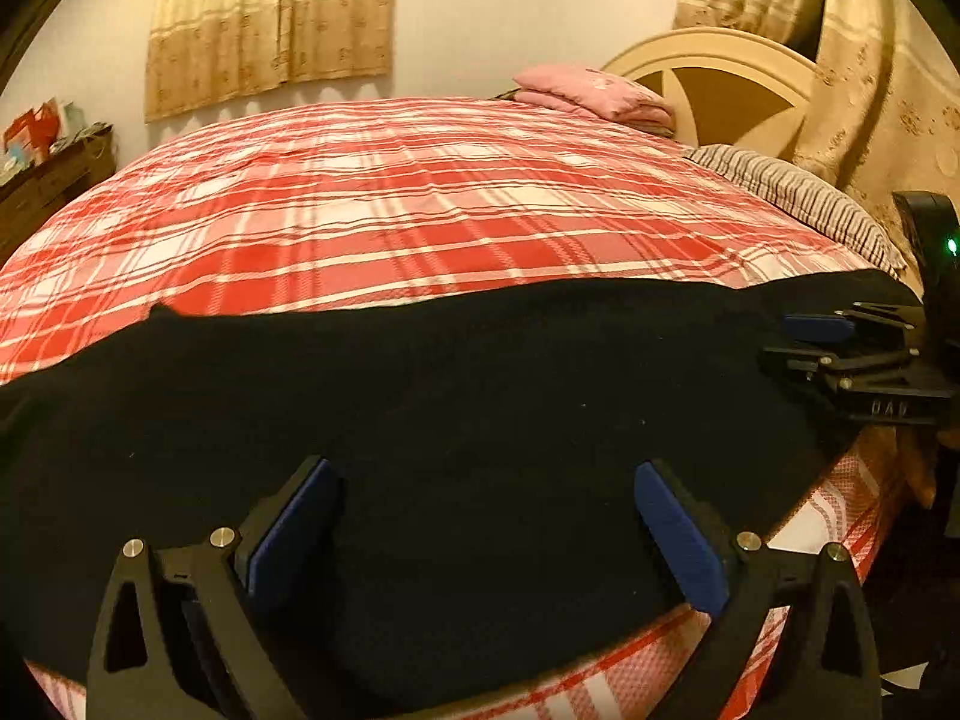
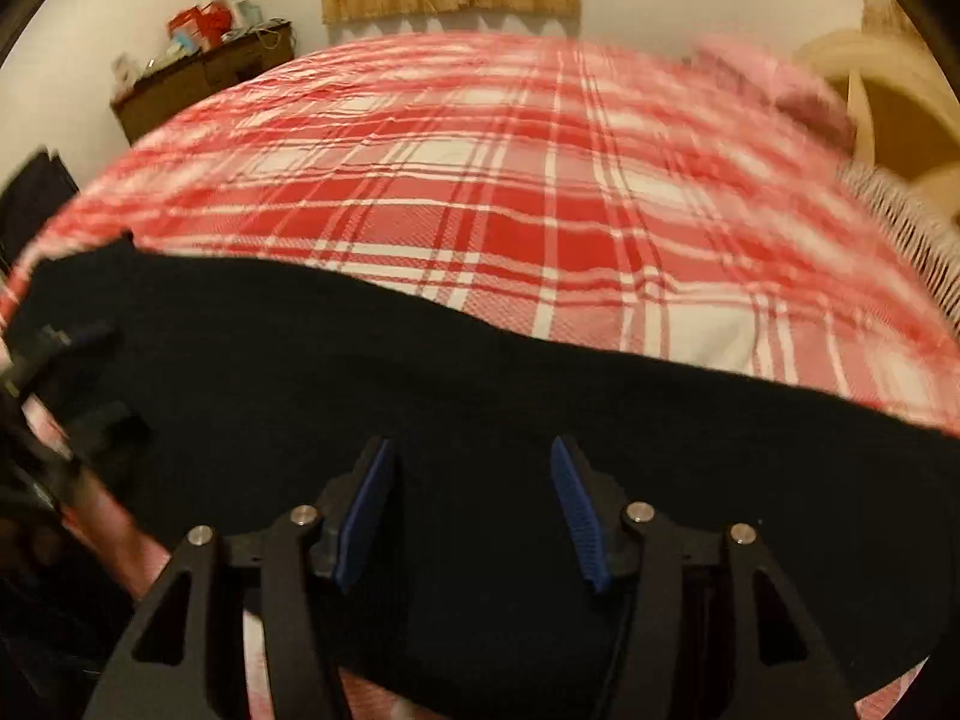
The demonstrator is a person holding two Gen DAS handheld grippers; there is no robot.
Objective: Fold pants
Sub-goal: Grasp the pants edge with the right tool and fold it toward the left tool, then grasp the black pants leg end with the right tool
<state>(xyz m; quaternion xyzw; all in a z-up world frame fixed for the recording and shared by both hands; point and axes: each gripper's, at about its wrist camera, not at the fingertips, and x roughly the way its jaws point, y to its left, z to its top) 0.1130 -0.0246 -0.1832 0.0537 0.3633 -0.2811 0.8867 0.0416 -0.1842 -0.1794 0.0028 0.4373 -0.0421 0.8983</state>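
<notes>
The black pants (image 1: pixel 420 408) are laid out as a long dark band along the near edge of the bed, on top of the red-and-white plaid bedspread (image 1: pixel 390 204), with their lower hem hanging just over that edge. Which end is the waistband cannot be told, since the cloth shows as an even black. The left gripper (image 1: pixel 486 534) is held just above the near part of the pants with its jaws spread as wide as they go and nothing clamped between the blue pads (image 1: pixel 678 534); only cloth lying below is seen in the gap. The right gripper (image 2: pixel 474 510) is poised over the pants further along toward the headboard (image 1: pixel 720 78), its jaws about half apart, and no fabric is seen pinched between them, though the view there is blurred. The step in hand is judged to be the reach for a grasp ahead of a fold, with no fold visibly made yet. For the next move, both grippers would need to be lowered onto the near hem, closed on a pinch that takes all layers, and then lifted and carried together away from the near edge of the bed so that the cloth is doubled over evenly.
</notes>
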